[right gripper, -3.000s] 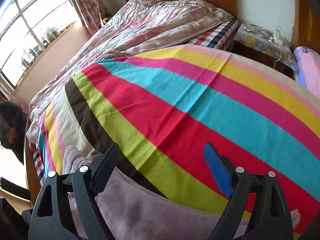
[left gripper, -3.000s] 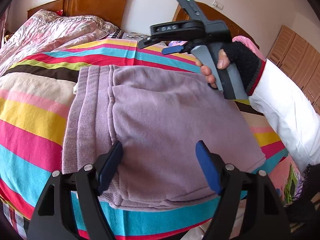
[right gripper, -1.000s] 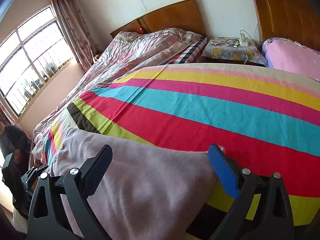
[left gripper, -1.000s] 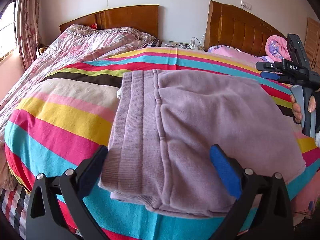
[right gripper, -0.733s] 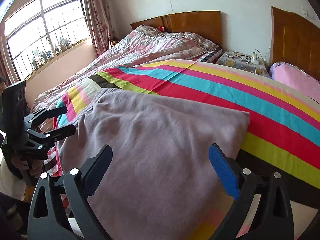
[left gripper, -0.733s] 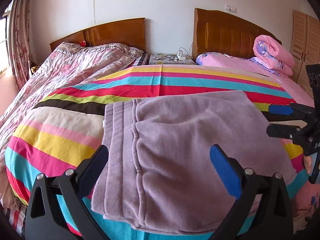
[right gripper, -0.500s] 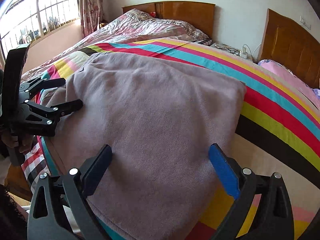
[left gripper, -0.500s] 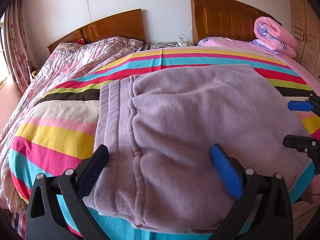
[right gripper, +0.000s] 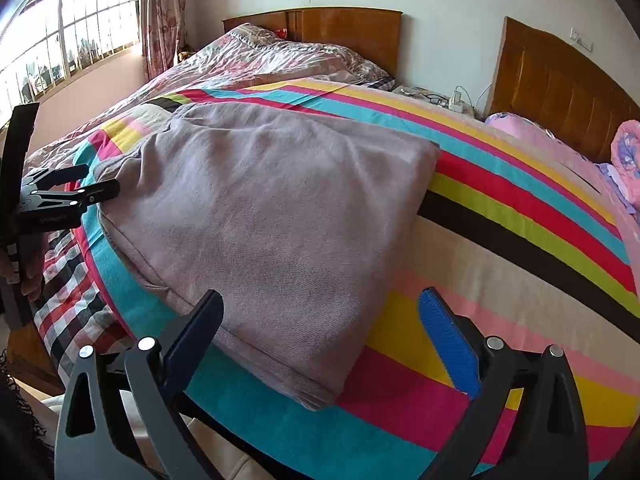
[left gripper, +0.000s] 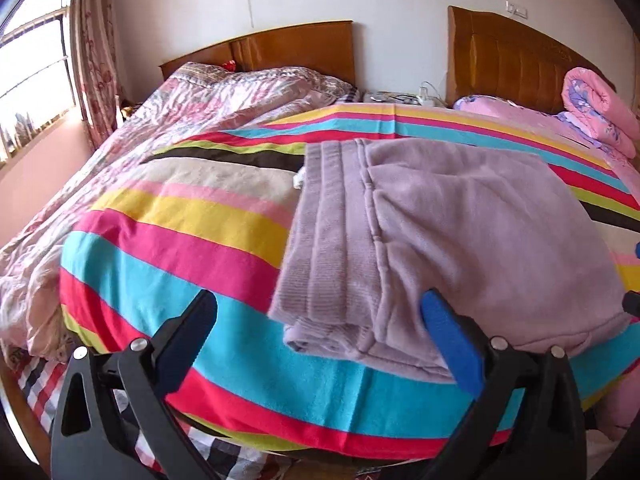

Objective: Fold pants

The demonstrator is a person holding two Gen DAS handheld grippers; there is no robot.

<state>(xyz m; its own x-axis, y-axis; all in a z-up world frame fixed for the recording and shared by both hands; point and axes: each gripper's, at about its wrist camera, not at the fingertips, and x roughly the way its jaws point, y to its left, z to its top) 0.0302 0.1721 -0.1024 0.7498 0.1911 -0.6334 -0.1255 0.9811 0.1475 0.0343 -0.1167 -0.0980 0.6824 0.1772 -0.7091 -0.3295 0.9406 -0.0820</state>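
The mauve pants (left gripper: 460, 240) lie folded in a flat stack on the striped bedspread (left gripper: 180, 232), ribbed waistband on the left side. They also show in the right wrist view (right gripper: 272, 208). My left gripper (left gripper: 320, 332) is open and empty, held off the near left corner of the stack; it also shows at the left edge of the right wrist view (right gripper: 92, 184). My right gripper (right gripper: 320, 328) is open and empty, held off the stack's near right corner.
A second bed with a pink floral quilt (left gripper: 208, 108) lies to the left. A nightstand with cables (left gripper: 400, 98) stands between two wooden headboards. A rolled pink quilt (left gripper: 596, 116) sits at the far right. A checked sheet (right gripper: 68, 280) hangs below the bed edge.
Both grippers have pulled back from the folded pants toward the near bed edge. The left view has swung left, the right view right. Both stay open. The pants have not moved.
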